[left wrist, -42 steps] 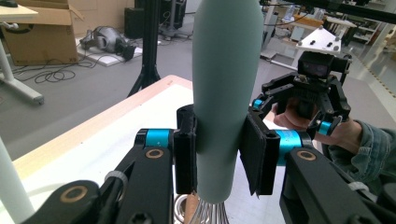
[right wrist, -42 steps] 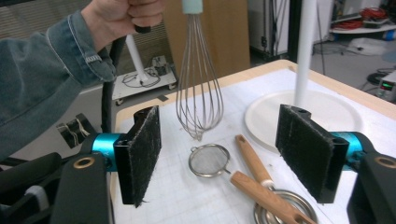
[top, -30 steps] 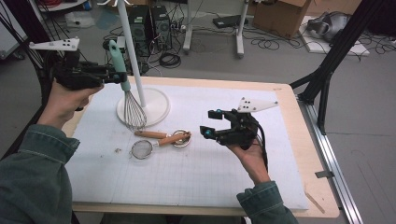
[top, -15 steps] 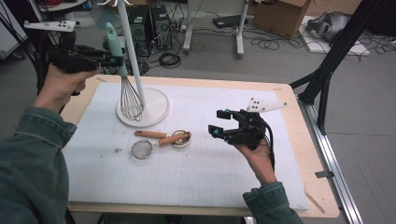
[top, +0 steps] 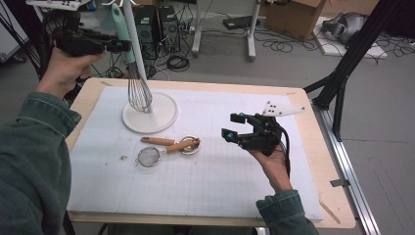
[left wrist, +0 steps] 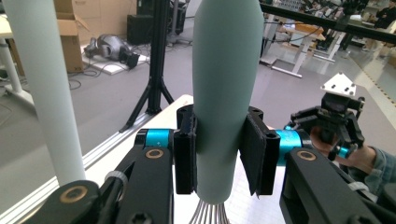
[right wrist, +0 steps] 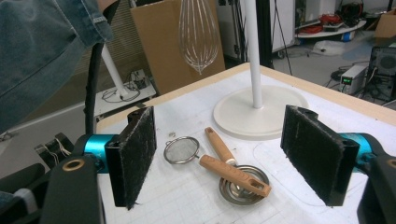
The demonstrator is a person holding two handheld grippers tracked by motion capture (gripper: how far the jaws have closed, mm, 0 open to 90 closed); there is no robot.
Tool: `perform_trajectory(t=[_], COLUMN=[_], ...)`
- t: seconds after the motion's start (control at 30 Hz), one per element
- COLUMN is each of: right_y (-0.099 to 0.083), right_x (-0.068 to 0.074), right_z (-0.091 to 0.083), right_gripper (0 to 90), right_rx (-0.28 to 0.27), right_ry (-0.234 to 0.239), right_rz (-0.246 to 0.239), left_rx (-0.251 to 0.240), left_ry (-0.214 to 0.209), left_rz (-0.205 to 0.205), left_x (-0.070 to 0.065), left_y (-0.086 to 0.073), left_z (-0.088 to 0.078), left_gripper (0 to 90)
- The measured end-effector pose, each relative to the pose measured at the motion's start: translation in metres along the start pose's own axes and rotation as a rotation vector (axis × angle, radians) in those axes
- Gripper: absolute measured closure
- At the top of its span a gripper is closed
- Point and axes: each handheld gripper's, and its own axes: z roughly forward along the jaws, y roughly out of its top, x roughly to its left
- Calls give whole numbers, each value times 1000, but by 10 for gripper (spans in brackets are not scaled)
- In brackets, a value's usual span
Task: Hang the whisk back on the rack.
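left gripper (top: 115, 45) clenched on the whisk (top: 133, 73) handle at eleven o'clock, lifting it beside the stand (top: 149, 112) pole, next call a hook up top, while right gripper (top: 234, 126) waits released at three o'clock.

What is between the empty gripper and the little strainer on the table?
Nothing visible. The open right gripper looks straight at the strainer, with bare mat between them. The left gripper holds the whisk up.

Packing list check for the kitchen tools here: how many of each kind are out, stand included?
Whisk: 1
Strainers with wooden handles: 2
White stand: 1
Total: 4
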Motion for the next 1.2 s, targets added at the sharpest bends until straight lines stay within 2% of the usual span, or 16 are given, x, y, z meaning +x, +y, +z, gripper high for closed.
perform_trajectory(t=[0.17, 0.67, 1.0, 1.2], right_y=[0, 3, 3, 3], right_x=[-2, -4, -6, -8], right_z=[-2, -6, -6, -5], right_gripper=[249, 249, 249, 249], right_rx=[-9, -27, -28, -28], right_ry=[-7, -4, 1, 4], right_rz=[2, 0, 7, 7], left_rx=[4, 5, -17, -21], left_ry=[-2, 16, -4, 12], left_rz=[-11, -61, -97, -94], left_x=[6, 24, 35, 36], left_y=[4, -1, -5, -6], left_z=[3, 3, 11, 12], left_gripper=[681, 680, 679, 676])
